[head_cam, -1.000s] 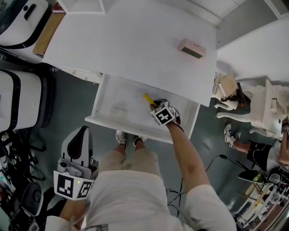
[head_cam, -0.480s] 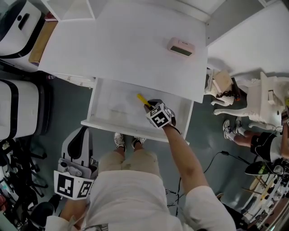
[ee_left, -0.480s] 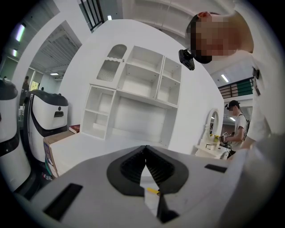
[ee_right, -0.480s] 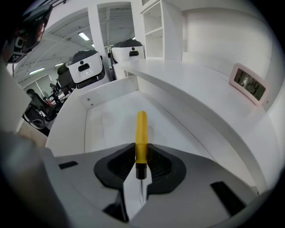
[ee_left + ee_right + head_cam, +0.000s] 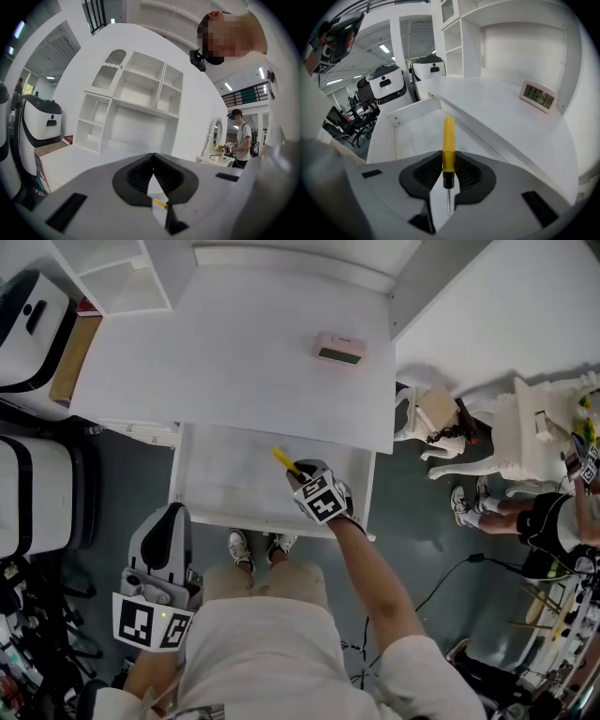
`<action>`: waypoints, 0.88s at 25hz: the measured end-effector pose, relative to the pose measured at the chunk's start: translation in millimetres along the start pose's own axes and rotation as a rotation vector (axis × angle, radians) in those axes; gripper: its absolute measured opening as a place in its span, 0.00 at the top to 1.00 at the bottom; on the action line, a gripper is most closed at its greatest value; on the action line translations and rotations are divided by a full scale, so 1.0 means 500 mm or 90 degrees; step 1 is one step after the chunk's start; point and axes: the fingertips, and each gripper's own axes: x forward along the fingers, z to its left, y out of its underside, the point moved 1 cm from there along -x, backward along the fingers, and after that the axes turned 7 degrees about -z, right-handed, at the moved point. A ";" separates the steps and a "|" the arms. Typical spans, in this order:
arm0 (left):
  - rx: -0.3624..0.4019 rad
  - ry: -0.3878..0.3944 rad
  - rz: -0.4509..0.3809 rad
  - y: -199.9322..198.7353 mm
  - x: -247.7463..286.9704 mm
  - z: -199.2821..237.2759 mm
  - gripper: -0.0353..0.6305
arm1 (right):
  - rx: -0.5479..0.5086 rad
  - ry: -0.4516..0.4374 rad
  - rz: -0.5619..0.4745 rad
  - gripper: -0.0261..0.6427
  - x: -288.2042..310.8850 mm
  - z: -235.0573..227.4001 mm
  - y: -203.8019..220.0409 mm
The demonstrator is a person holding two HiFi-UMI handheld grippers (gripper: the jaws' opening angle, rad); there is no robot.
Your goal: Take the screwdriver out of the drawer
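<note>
Because the screwdriver (image 5: pixel 448 140) is pinched only at the lower end of its yellow handle, close to the black collar, the hold looks like the weak spot. The right gripper (image 5: pixel 448 158) has its fingers closed on that narrow section. Most of the handle sticks out ahead of them, and the thin metal shaft points back toward the gripper body. A round, smooth handle held this far from its middle could probably swivel between the pads or slide out if the hand jerks or tips. It would then drop back into the open drawer (image 5: pixel 225 479), which lies directly beneath it.

In the head view the handle's free tip sits just beside the front edge of the white surface (image 5: pixel 234 352). Lifting it out on a line that leans forward might knock the tip on that edge and lever the tool loose. The pink clock (image 5: pixel 339 348) stands well apart and seems safe. The left gripper (image 5: pixel 172 517) hangs low beside the person, away from the drawer, its fingers closed on nothing, so it could not catch a fall.
</note>
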 end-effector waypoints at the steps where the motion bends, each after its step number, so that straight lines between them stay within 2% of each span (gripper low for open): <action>1: 0.001 0.006 -0.003 -0.004 0.004 -0.008 0.92 | 0.004 0.005 -0.006 0.83 -0.011 -0.002 -0.002; 10: 0.013 0.050 -0.025 -0.026 0.025 -0.072 0.92 | 0.051 0.055 -0.070 0.83 -0.114 -0.027 -0.020; 22: 0.028 0.074 -0.062 -0.070 0.020 -0.098 0.92 | 0.113 0.105 -0.140 0.83 -0.214 -0.035 -0.049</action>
